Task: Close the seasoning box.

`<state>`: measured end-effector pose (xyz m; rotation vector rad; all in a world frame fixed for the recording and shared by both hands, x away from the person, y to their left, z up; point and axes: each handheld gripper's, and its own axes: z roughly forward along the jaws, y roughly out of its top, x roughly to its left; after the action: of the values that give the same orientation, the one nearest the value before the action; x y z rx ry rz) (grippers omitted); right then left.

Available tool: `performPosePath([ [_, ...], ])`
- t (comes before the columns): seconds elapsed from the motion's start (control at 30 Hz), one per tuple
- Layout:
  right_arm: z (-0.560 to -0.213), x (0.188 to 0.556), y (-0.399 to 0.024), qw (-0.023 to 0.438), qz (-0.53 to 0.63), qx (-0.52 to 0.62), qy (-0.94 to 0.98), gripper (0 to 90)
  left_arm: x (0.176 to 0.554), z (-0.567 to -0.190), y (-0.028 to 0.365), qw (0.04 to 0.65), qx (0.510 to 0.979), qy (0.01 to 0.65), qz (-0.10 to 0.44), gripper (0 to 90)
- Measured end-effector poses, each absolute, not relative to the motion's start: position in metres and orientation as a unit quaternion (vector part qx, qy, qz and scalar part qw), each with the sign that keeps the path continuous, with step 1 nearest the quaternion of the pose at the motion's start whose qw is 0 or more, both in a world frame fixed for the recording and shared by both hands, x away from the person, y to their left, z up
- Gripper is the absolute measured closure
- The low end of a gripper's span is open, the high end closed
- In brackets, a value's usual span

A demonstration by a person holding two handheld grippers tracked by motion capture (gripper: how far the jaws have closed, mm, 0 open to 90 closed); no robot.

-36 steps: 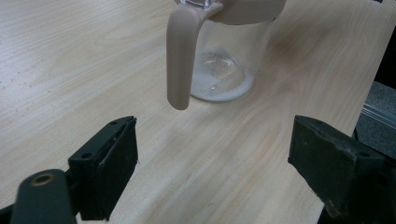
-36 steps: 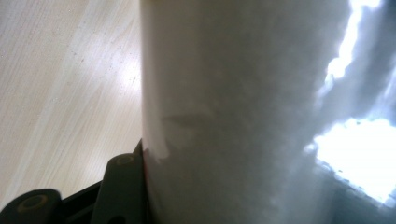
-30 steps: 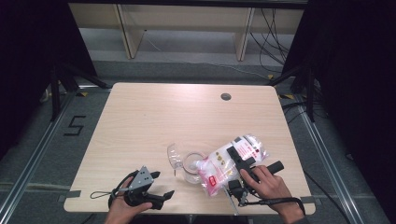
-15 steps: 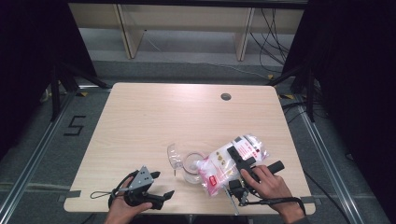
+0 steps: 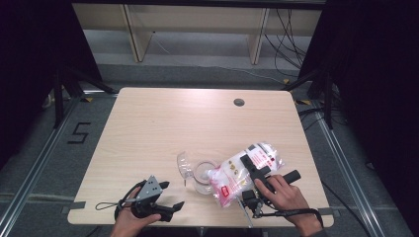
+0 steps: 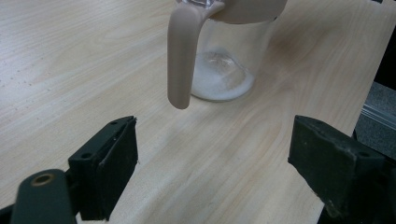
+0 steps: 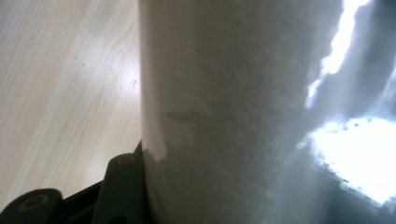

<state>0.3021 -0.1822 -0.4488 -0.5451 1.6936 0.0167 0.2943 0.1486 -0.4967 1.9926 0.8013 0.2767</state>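
While the left gripper [image 5: 170, 195] rests near the table's [image 5: 148, 128] front edge with jaws spread and empty, the right gripper [image 5: 249, 165] clamps the plastic bag [image 5: 242, 173], tilted against the glass jar [image 6: 226, 60]. Beyond them the tabletop lies bare. The bag blocks the right gripper view.

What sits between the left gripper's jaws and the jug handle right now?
Nothing visible. In the left gripper view, bare table lies between the open left gripper and the beige handle of the clear jug. The bag is on the jug's far side.
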Motion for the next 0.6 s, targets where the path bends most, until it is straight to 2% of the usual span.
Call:
performPosePath([
  [0.6,-0.4459,0.3035,-0.1843,0.631,0.003,-0.233,0.74,51.4,0.2946,-0.4965,0.1492,0.465,0.815,0.325,0.115,15.3],
])
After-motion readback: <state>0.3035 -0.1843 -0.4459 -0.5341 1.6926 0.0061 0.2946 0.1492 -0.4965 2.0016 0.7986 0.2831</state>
